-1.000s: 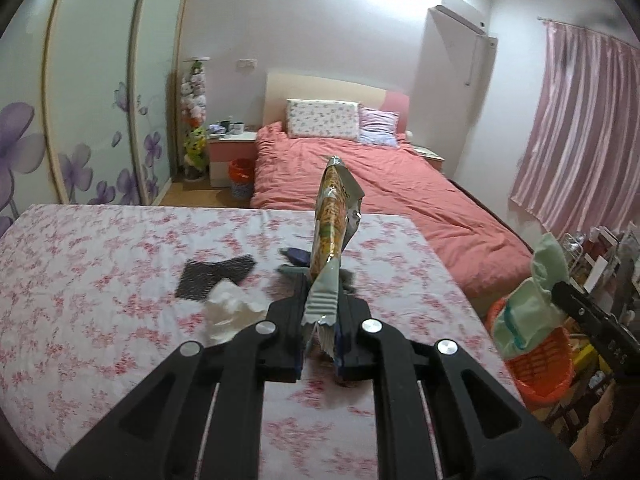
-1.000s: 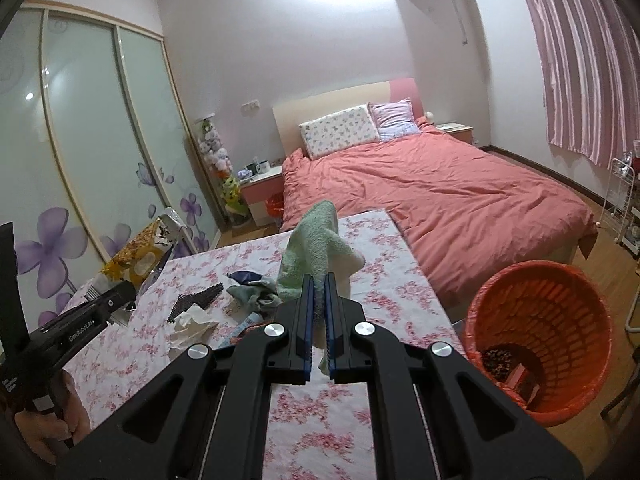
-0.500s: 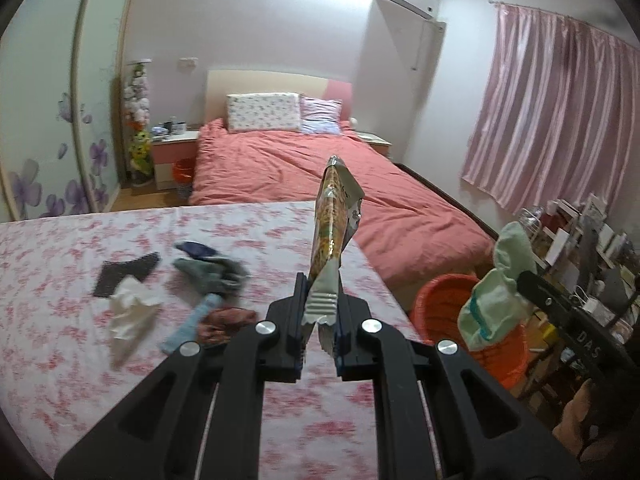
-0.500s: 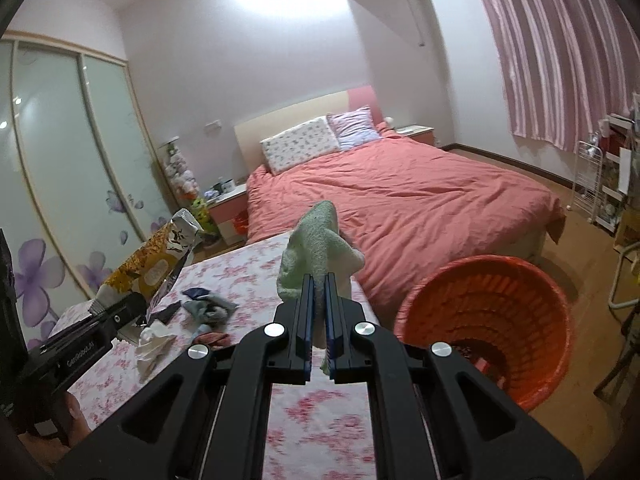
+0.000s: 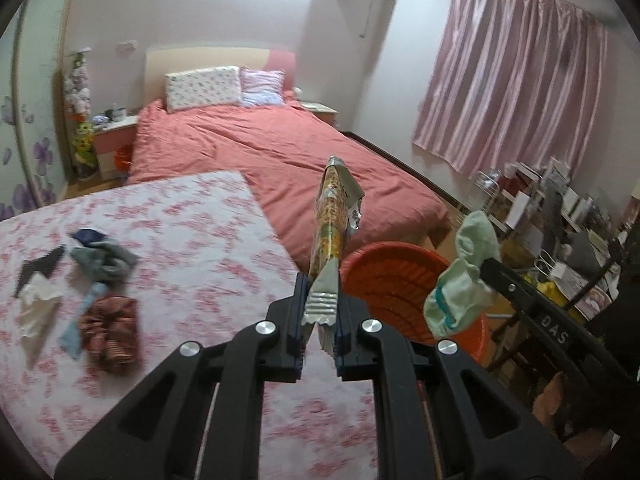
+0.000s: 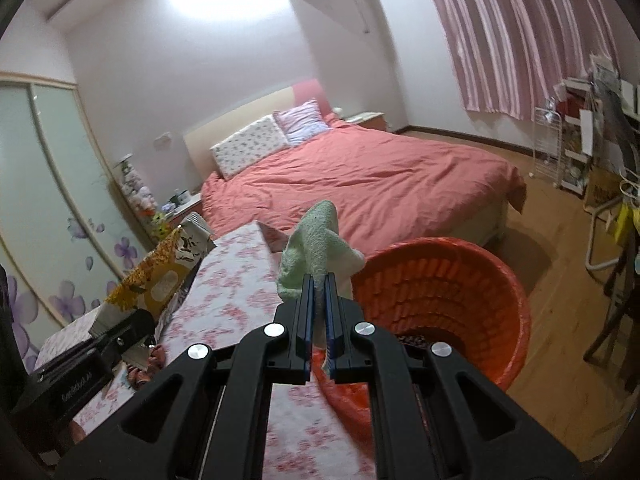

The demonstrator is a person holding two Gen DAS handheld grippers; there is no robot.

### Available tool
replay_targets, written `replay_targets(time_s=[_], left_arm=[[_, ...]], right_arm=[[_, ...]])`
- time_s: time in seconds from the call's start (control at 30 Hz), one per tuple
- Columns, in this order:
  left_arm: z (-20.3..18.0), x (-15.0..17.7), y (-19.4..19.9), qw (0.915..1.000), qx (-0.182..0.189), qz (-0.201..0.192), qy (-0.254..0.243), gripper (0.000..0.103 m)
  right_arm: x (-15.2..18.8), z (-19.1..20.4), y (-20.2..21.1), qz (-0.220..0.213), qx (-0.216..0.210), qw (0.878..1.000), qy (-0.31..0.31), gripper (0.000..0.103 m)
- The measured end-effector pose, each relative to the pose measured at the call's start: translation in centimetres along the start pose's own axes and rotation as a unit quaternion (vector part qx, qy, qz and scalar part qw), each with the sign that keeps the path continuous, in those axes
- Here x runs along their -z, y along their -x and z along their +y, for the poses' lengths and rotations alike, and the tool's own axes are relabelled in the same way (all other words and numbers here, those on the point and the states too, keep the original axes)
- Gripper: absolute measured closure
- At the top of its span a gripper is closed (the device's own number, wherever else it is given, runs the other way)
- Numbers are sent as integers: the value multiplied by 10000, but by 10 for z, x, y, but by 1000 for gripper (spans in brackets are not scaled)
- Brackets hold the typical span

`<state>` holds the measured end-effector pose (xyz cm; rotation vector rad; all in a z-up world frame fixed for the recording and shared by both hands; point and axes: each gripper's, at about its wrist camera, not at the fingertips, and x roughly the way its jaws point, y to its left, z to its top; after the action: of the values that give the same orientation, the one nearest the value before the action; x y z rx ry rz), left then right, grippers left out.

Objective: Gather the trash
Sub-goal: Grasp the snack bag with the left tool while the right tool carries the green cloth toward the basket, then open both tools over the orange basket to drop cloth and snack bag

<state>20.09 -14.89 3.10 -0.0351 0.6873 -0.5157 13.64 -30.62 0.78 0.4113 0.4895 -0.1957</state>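
Note:
My left gripper [image 5: 319,296] is shut on a yellow snack wrapper [image 5: 334,216] that stands upright over the right edge of the floral-covered table [image 5: 192,240]. My right gripper [image 6: 318,292] is shut on a pale green sock [image 6: 316,240], held at the near rim of the orange basket [image 6: 460,280]. In the left wrist view the same sock [image 5: 460,280] hangs in front of the orange basket [image 5: 384,276]. Something dark lies at the basket's bottom. The wrapper [image 6: 160,276] shows at the left of the right wrist view.
On the table lie a white tissue [image 5: 36,308], a black piece [image 5: 40,266], a grey-blue cloth heap [image 5: 104,260] and a brown cloth [image 5: 110,324]. A bed with a red cover [image 5: 288,156] stands beyond. Cluttered shelves [image 5: 560,216] fill the right side, under pink curtains [image 5: 512,92].
Both grippers have swung to the right, away from the table's litter and towards the orange basket, which now looms larger. Each keeps its hold: wrapper in the left, sock in the right.

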Motion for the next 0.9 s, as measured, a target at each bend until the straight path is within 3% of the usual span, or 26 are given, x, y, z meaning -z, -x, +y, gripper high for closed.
replay_targets(time_s=[0.33, 0.4, 0.47, 0.53, 0.67, 0.9], left_arm=[[-47, 10, -75, 9967, 507, 589, -237, 86], [-53, 14, -89, 9958, 501, 700, -318, 79], [-52, 18, -102, 9948, 490, 833, -319, 74], [-48, 21, -106, 9948, 441, 870, -301, 68], [-31, 22, -103, 9959, 242, 842, -243, 64], [14, 24, -74, 9974, -429, 575, -121, 45]], right_arm=[[-3, -43, -27, 144, 380, 9981, -460, 97], [-3, -54, -35, 246, 451, 9968, -606, 92], [-1, -59, -40, 322, 491, 9960, -670, 73], [1, -62, -40, 335, 596, 9953, -689, 61], [4, -58, -36, 346, 657, 9953, -621, 56], [0, -42, -32, 301, 670, 9966, -376, 44]])
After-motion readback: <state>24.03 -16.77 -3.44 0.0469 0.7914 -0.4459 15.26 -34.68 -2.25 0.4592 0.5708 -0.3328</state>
